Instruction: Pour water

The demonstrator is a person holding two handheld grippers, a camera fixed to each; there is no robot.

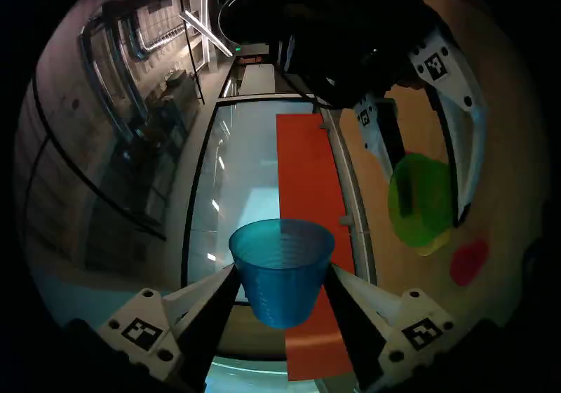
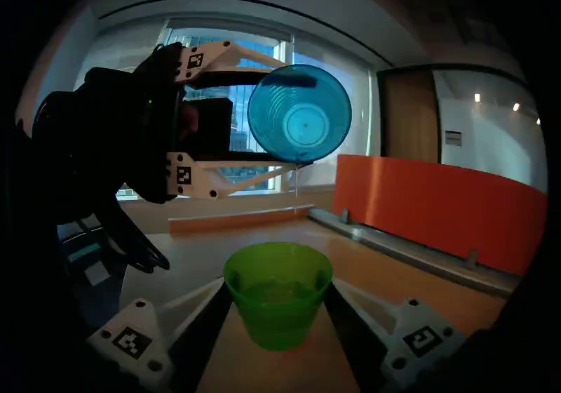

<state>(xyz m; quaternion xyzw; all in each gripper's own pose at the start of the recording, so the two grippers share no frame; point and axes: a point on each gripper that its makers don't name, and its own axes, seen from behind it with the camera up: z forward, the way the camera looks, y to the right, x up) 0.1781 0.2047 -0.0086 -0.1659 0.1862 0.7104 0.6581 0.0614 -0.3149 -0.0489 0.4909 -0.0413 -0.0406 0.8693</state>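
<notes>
Two cups are mid-pour: left gripper [image 1: 282, 274] pinches the blue cup [image 1: 282, 281], tipped sideways above the green cup [image 2: 278, 305] pinched by right gripper [image 2: 278, 288]; only a thin drip [image 2: 296, 179] falls, so righting the blue cup seems next.

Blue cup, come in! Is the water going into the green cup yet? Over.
Left gripper shut on blue cup, tipped sideways above green cup. Right gripper shut on green cup, upright. Thin trickle off blue rim. Nothing between cups.
</notes>
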